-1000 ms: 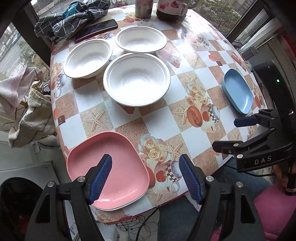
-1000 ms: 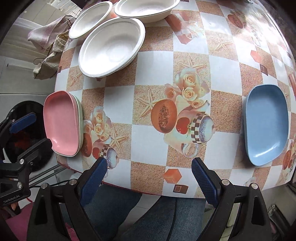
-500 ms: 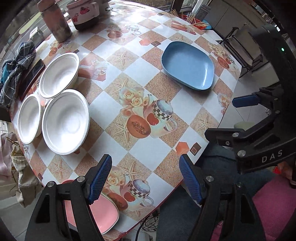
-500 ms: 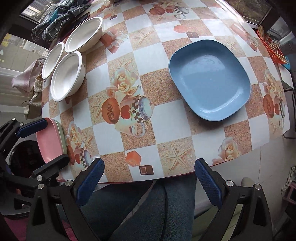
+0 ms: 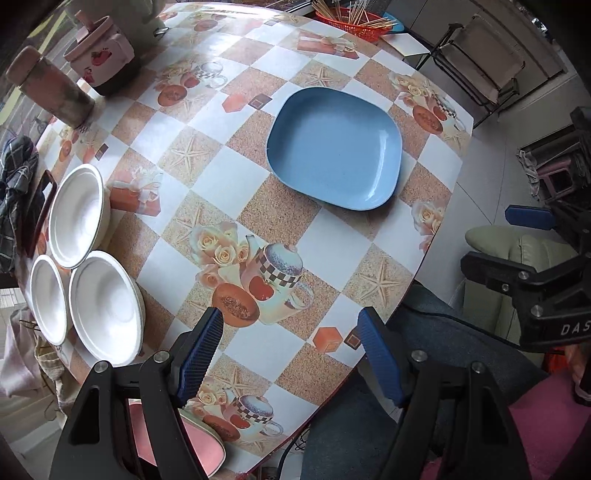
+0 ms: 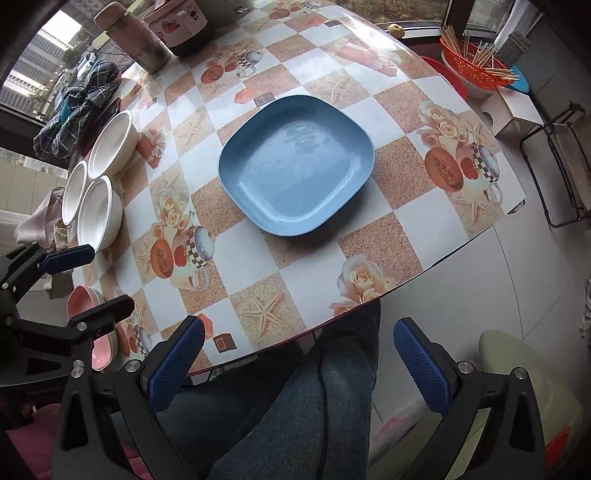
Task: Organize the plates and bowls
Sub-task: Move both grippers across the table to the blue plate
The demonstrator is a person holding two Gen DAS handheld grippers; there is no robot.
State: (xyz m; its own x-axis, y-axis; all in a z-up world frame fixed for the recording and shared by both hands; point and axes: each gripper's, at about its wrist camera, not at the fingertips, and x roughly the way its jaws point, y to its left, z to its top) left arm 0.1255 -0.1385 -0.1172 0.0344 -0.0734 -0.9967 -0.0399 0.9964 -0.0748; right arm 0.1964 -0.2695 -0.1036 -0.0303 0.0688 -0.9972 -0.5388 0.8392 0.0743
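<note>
A blue square plate (image 5: 334, 158) (image 6: 295, 166) lies alone on the patterned table (image 5: 229, 173) (image 6: 369, 221). Three white bowls (image 5: 105, 304) (image 6: 98, 212) cluster at the table's left side. A pink plate (image 5: 201, 448) (image 6: 90, 325), stacked on another, sits at the near left edge, partly hidden by my left gripper. My left gripper (image 5: 290, 354) hangs open and empty over the table's near edge. Equally empty, my right gripper (image 6: 295, 360) stands open above a person's jeans-clad knees, just off the table's edge and short of the blue plate.
A pink bottle (image 5: 48, 92) (image 6: 136, 35), a pot (image 5: 101, 59) and a checked cloth (image 6: 79, 107) stand at the far left. An orange basket of sticks (image 6: 476, 68) sits far right. A folding chair frame (image 6: 561, 170) and a pale cushion (image 5: 517, 254) stand off the table's right side.
Both grippers swept from the pink plate's side toward the blue plate and rolled. The blue plate now sits central in both views. The right jaws opened wider.
</note>
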